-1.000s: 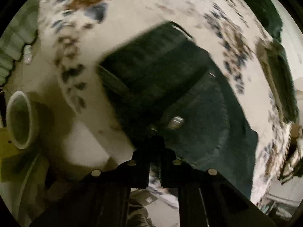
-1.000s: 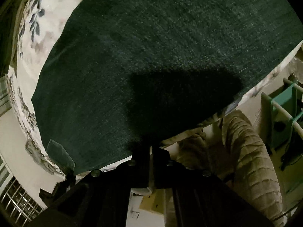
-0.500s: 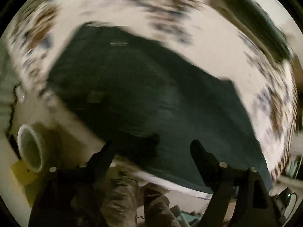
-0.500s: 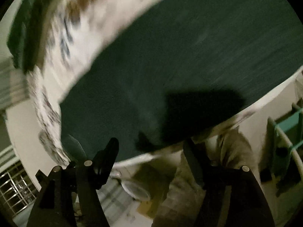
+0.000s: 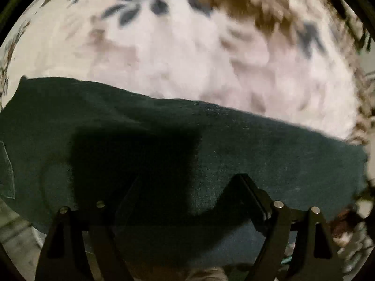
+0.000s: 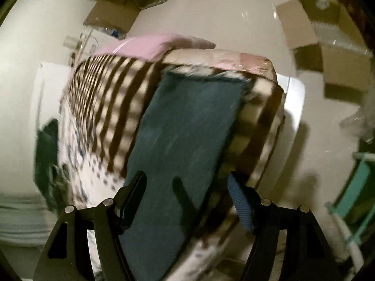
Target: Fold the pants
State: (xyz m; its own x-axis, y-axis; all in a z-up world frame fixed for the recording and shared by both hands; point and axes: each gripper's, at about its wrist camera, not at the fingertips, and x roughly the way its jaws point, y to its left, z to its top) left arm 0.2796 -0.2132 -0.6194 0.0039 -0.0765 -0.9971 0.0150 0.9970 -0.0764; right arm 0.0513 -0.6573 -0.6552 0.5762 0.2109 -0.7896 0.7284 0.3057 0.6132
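I see the pants, dark green denim, lying flat on the bed, straight ahead of my left claw and running across the whole view to either side of it. The left claw points straight down at them; its jaws have just been opening and now stand spread wide, with nothing pinched and only the cloth's surface showing between the tips. Its shadow falls on the fabric just ahead and to the left.

From my right claw the pants stretch away ahead as a long strip, ending in a frayed hem at the far end of the bed. This claw is spread too, its jaws opened within the last second and now steady, gripping nothing; the left fingertip sits over the strip's near edge, while the right one, with a blue ribbed pad, sits off it to the side.

Beyond the pants lie a floral sheet and a striped blanket. Further off on the floor, ahead to the right and to the left, stand open cardboard boxes; I cannot tell what is in them through the blur.
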